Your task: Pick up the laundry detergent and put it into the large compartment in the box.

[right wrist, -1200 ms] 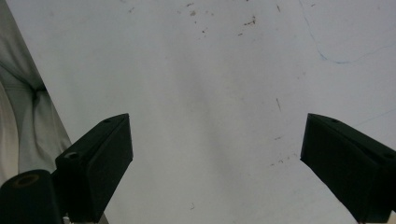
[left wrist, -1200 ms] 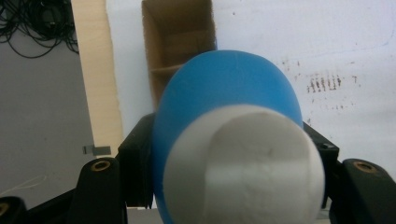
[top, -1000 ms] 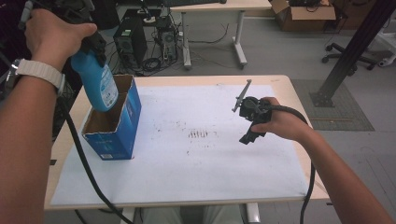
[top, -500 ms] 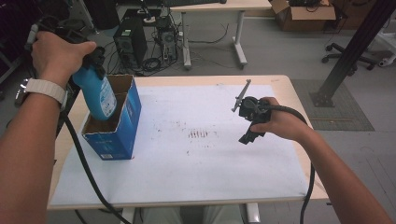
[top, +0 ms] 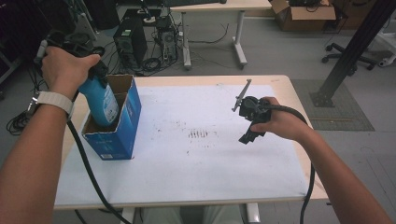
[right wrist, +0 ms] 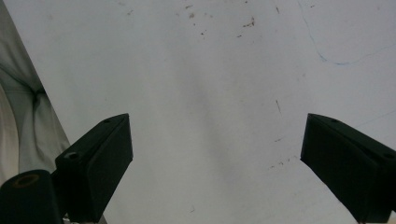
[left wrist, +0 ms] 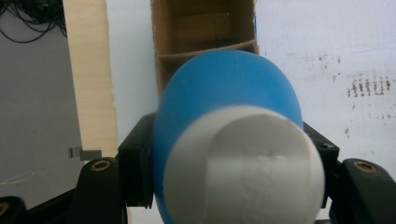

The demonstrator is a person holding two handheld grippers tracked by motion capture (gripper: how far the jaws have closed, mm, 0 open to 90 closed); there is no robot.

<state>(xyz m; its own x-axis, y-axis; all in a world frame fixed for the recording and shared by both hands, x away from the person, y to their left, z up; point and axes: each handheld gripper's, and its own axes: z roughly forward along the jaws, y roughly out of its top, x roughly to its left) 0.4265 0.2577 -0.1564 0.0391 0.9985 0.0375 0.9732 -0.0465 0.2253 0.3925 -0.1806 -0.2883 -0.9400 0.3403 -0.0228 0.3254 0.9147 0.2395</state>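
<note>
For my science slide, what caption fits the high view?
Left gripper lowers a blue bottle into a blue box; right gripper waits open.

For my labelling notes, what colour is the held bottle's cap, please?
White cap on a blue bottle; clearest in the left gripper view.

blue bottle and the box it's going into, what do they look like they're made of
Blue bottle: likely plastic, smooth with a slight sheen, with a matte white cap, clamped in the left gripper. Box: cardboard, with raw brown inner walls and divider, blue printed outside.
</note>
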